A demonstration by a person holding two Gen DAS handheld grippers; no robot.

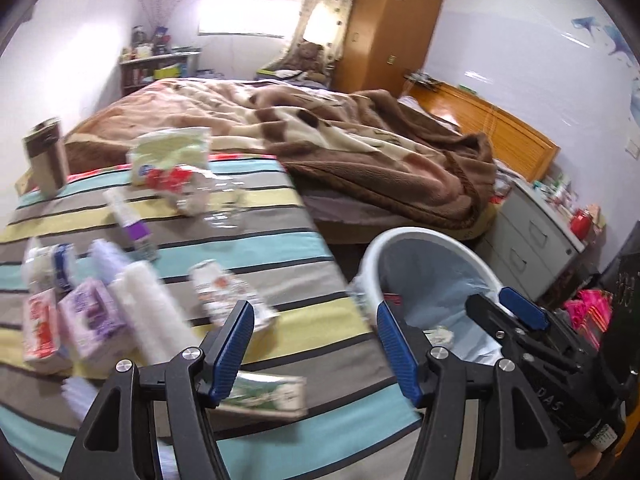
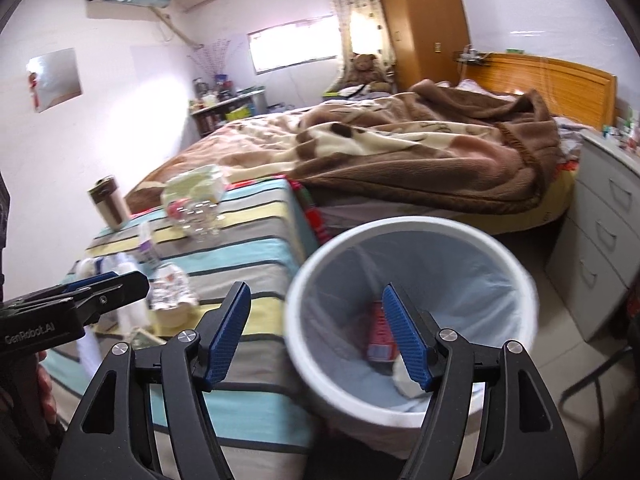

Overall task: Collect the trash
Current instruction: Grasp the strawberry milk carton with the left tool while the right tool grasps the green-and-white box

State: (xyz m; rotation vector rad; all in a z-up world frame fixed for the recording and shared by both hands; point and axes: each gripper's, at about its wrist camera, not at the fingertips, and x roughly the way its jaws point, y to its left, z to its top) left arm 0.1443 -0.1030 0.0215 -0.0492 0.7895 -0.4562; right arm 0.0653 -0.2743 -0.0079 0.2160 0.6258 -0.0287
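Left gripper (image 1: pixel 316 354): jaws apart, nothing between the blue pads; it hangs over the near edge of the striped cloth (image 1: pixel 256 240) on the table. Right gripper (image 2: pixel 316 340): jaws apart and empty, held above the rim of the white waste bin (image 2: pixel 516 264)

Bin stands on the floor just beside the table's corner, lined with a pale blue bag. Inside it: a red packet (image 2: pixel 378 336) and a crumpled white scrap (image 2: pixel 404 378), both low on the liner

Trash on the cloth, most of it blurred:
- green-and-white carton (image 1: pixel 268 396) lying flat, partly behind the left gripper's left finger
- crushed drink can (image 1: pixel 224 292) with red-orange print, on its side
- white cylinder (image 1: pixel 148 312), lilac pack (image 1: pixel 90 320) and red-and-white pack (image 1: pixel 40 332), grouped close together at the left
- purple-banded tube (image 1: pixel 132 224) lying mid-cloth
- clear plastic bottle (image 1: pixel 212 196) with red label, on its side towards the far end
- pale green tissue pack (image 1: pixel 172 152) just behind the bottle
- brown and cream tumbler (image 1: pixel 46 158) upright at the far left corner

Beyond the table: a bed with a brown blanket (image 1: pixel 360 140)
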